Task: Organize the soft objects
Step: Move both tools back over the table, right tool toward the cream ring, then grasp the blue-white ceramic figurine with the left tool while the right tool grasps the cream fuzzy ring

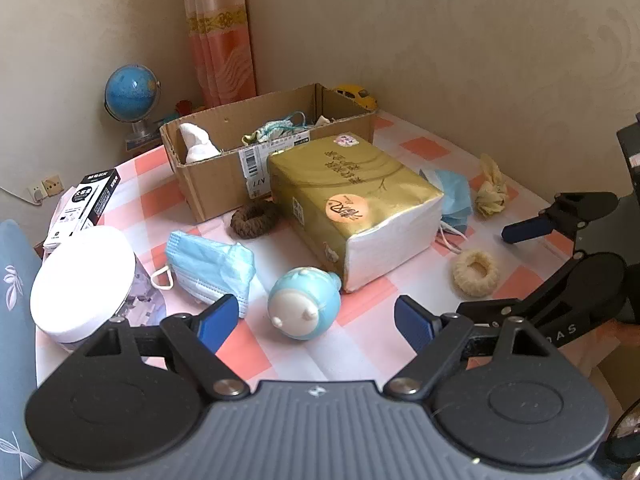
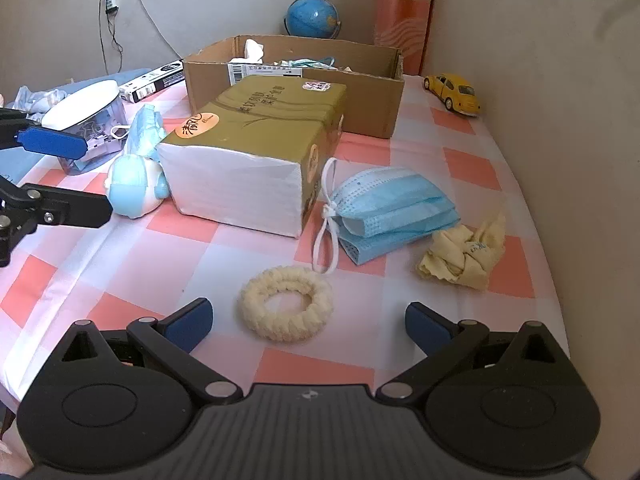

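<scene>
Both grippers, left gripper (image 1: pixel 316 322) and right gripper (image 2: pixel 308 326), stand wide open and empty, so we judge that closing the right over the cream scrunchie (image 2: pixel 286 304) lying just ahead could snag the checked tablecloth (image 2: pixel 160 264).

My left camera sits low behind its tongs (image 1: pixel 316 320), tilted down across the worktop (image 1: pixel 360 344) toward the corner with the globe (image 1: pixel 131 92) and the carton (image 1: pixel 216 184). My right camera looks the same way from further right, close over the cream ring (image 2: pixel 286 308). Both views share the tissue pack (image 1: pixel 352 208), the carton, the globe and the yellow car (image 2: pixel 454 94). Each view catches the other tongs at its edge.
</scene>
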